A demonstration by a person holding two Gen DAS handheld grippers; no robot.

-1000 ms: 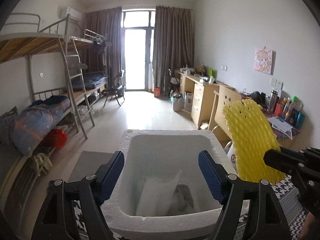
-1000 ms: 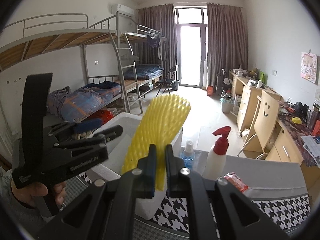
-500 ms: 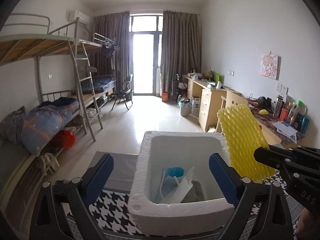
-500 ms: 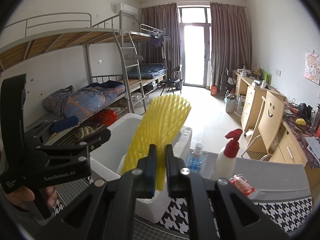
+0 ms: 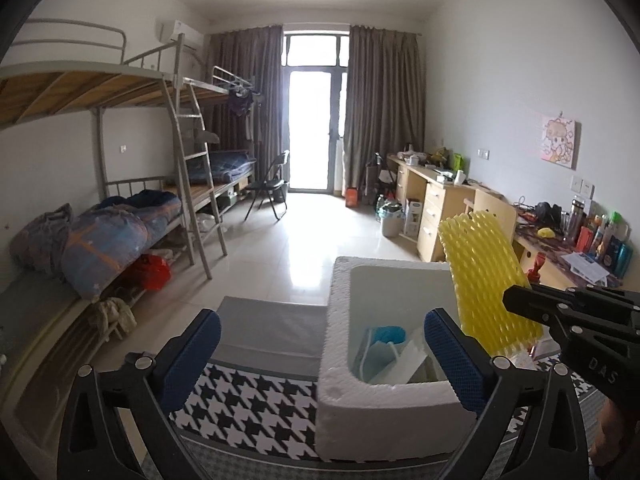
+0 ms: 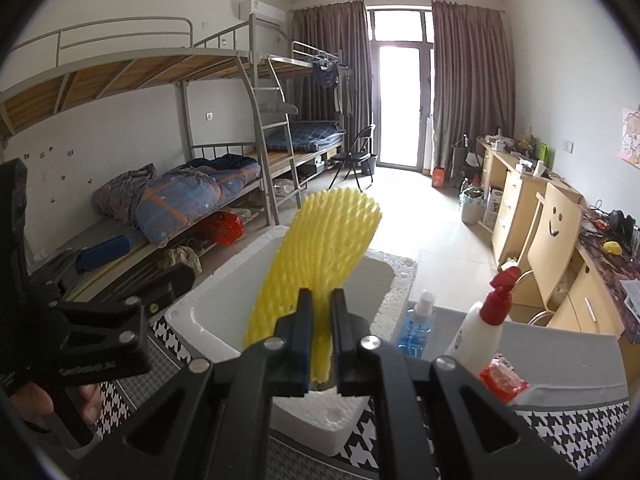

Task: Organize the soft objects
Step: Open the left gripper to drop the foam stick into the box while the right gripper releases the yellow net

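Observation:
My right gripper (image 6: 320, 320) is shut on a yellow foam net sleeve (image 6: 320, 248), which stands upright above a white foam box (image 6: 192, 312). In the left wrist view the sleeve (image 5: 488, 280) hangs over the box's right rim, with the right gripper (image 5: 516, 300) reaching in from the right. My left gripper (image 5: 320, 328) is at the box's near left corner; its jaws are opening wide and its pads press on nothing. Inside the box (image 5: 384, 408) lie a blue soft item (image 5: 390, 334) and a white plastic piece (image 5: 404, 364). A hand holds the left gripper (image 6: 140, 264).
The box stands on a black-and-white houndstooth cloth (image 5: 248, 408) over a grey table. A white pump bottle with a red top (image 6: 480, 332), a small blue bottle (image 6: 420, 324) and a red packet (image 6: 502, 376) stand right of the box. Bunk beds line the left wall, desks the right.
The left gripper's jaws have spread wider and it has drawn back and to the left, so the box now sits right of centre in its view. The right gripper still grips the sleeve.

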